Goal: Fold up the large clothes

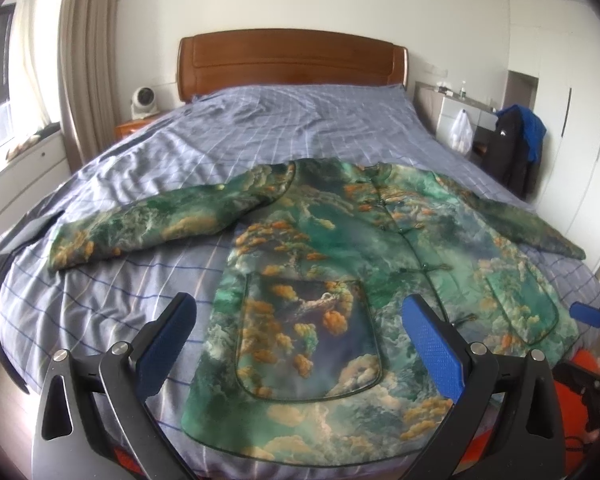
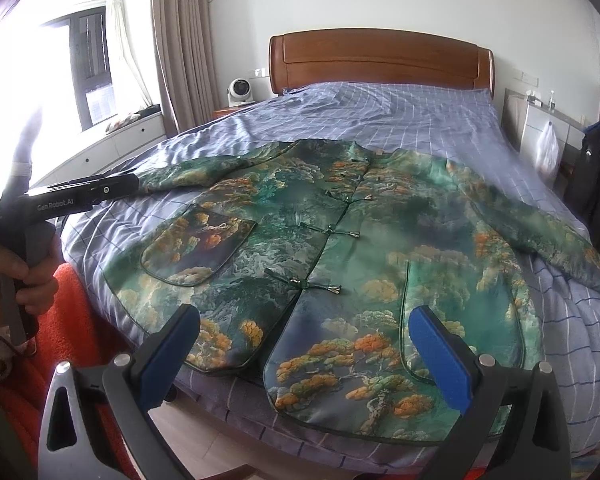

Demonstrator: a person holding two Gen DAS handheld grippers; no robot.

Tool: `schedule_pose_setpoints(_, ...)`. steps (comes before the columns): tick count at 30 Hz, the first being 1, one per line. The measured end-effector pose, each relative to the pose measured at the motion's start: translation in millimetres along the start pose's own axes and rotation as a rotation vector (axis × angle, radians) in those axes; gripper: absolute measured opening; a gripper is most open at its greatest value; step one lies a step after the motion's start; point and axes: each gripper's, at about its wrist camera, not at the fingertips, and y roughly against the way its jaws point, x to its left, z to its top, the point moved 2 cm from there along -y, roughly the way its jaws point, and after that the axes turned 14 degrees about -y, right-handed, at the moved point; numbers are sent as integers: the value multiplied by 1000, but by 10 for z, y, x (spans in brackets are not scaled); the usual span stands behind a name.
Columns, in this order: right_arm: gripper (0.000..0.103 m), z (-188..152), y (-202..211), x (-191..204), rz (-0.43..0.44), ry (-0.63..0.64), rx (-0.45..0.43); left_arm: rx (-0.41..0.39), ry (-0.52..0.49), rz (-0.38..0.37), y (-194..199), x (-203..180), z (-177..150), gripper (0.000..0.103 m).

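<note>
Right now the jacket (image 1: 339, 272), a green padded one printed with clouds and orange trees, lies front-up and spread flat on the bed (image 1: 100, 288), its hem at the foot edge and its collar toward the wooden headboard (image 1: 292, 60). One sleeve stretches toward the bed's left edge, the other toward the right edge. Knot buttons close the front, and a patch pocket sits on each side of them.

The left gripper (image 1: 300, 340) hovers above the hem at the foot edge, its blue fingers (image 1: 168, 340) spread wide and holding nothing. The right gripper (image 2: 303, 352) hovers likewise over the hem, beside the right pocket, fingers (image 2: 443, 356) wide apart and empty. A hand (image 2: 16, 276) grips the left tool's handle.
</note>
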Motion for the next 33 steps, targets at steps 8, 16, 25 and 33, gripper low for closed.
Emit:
schedule_pose_setpoints(8, 103, 1, 1, -12, -1, -2, 1, 4, -1, 8, -8, 20, -7, 102)
schedule_pose_setpoints(16, 103, 47, 5, -156, -11, -68, -1, 7, 4, 19, -21, 42, -10, 102)
schedule_pose_setpoints(25, 103, 51, 10, -162, -29, -48, -6, 7, 3, 21, -26, 45, -5, 102)
schedule_pose_setpoints(33, 103, 449, 136, -999, -182, -38, -76, 8, 11, 51, -6, 126, 18, 102)
